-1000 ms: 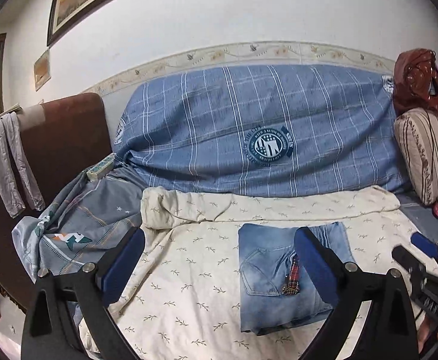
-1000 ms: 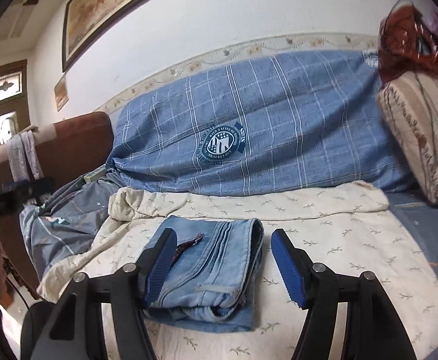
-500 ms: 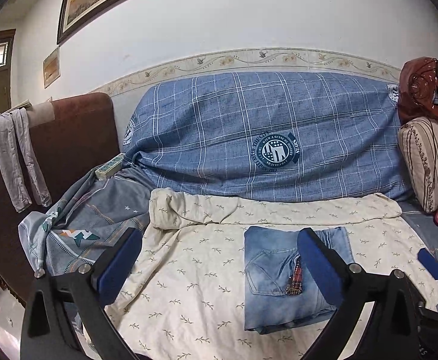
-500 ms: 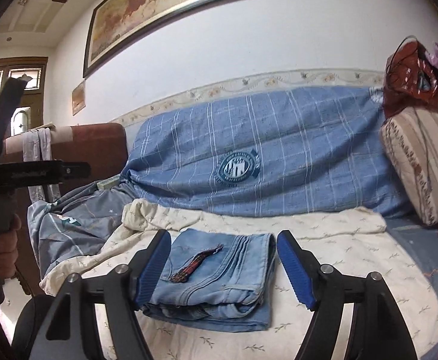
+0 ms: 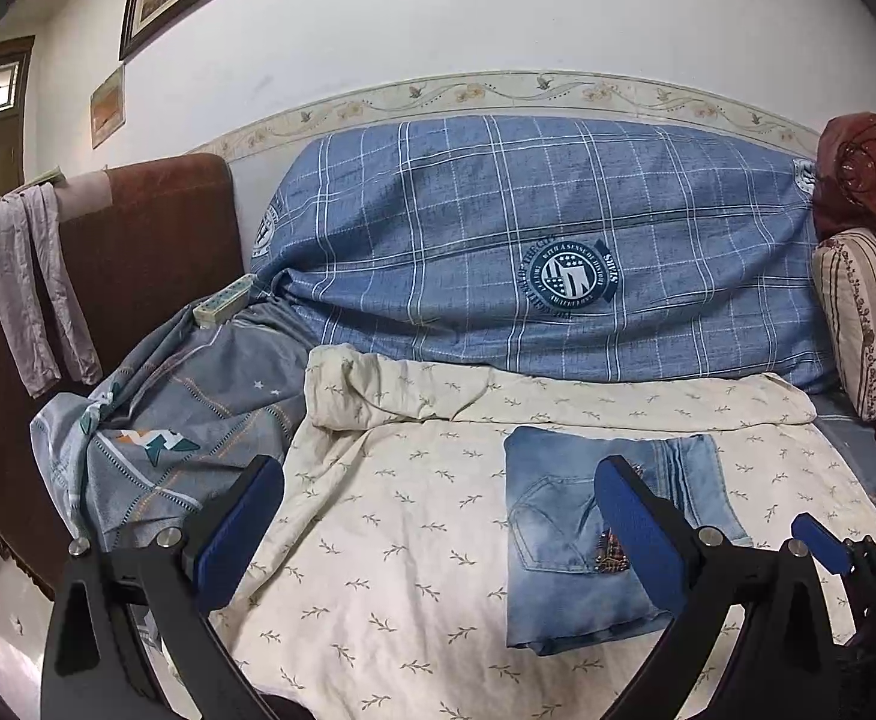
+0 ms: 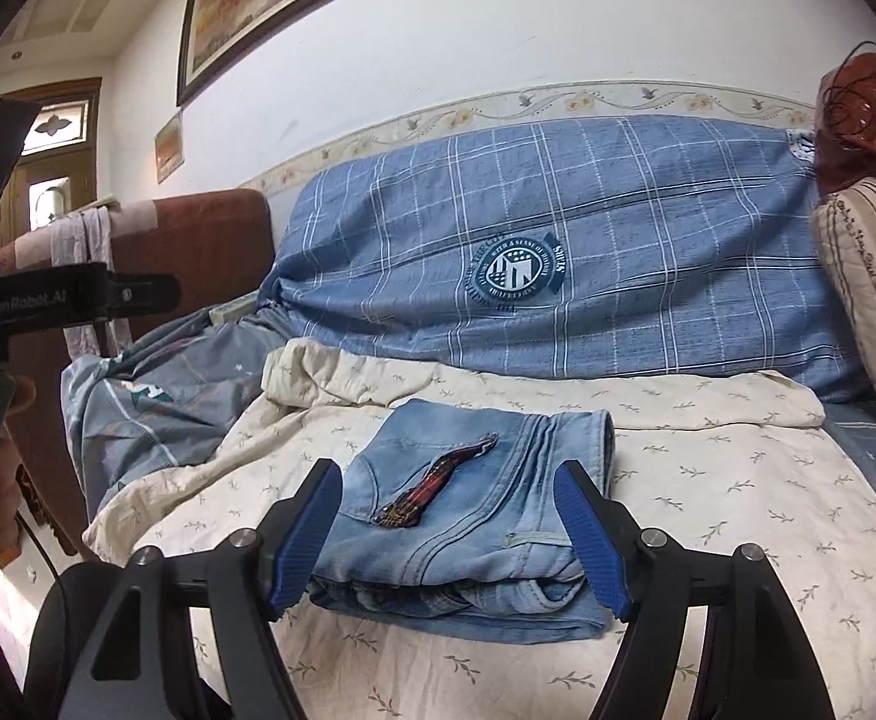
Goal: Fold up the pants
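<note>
We find the jeans (image 6: 474,516) lying as a compact folded stack on the cream leaf-print sheet (image 5: 378,540), back pocket uppermost; the left tongs (image 5: 438,534) and right tongs (image 6: 447,531) both stand wide, holding nothing; folding appears complete in our judgement; only a final check or tidying seems called for.

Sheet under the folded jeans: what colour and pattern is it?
Cream sheet with small leaf sprigs; clearest in the left wrist view.
</note>
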A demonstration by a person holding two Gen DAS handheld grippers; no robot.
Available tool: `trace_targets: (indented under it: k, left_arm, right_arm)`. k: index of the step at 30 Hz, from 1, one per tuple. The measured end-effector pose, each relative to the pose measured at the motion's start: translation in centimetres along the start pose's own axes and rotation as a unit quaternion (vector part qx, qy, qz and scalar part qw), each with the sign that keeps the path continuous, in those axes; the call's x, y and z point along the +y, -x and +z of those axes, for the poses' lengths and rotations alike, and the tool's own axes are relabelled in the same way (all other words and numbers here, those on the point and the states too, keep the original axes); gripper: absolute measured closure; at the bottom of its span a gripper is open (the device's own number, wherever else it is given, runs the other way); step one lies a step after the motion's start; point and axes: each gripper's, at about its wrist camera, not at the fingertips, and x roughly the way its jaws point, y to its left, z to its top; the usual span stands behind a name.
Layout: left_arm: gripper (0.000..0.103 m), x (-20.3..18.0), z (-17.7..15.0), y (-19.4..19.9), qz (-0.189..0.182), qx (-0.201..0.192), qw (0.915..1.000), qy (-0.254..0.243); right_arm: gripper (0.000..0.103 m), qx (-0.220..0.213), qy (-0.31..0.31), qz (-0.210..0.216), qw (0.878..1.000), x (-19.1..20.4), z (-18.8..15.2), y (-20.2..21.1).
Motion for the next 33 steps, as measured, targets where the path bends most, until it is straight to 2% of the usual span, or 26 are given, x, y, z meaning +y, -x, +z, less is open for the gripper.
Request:
trace_targets:
  k: [19, 33]
  left_arm:
    - [0.0, -0.7, -1.0, -0.7, 0.003, 0.012, 0.9998, -0.012]
    - [0.0, -1.7, -1.9, -1.2, -0.017, 0.012, 0.9996, -0.021]
  right_arm:
    - [0.027, -0.013, -0.023, -0.01, 1.0, -1.7, 0.4, 1.0]
    - [0.027, -0.025, -0.045, -0.028, 0.998, -3.7, 0.7, 2.1]
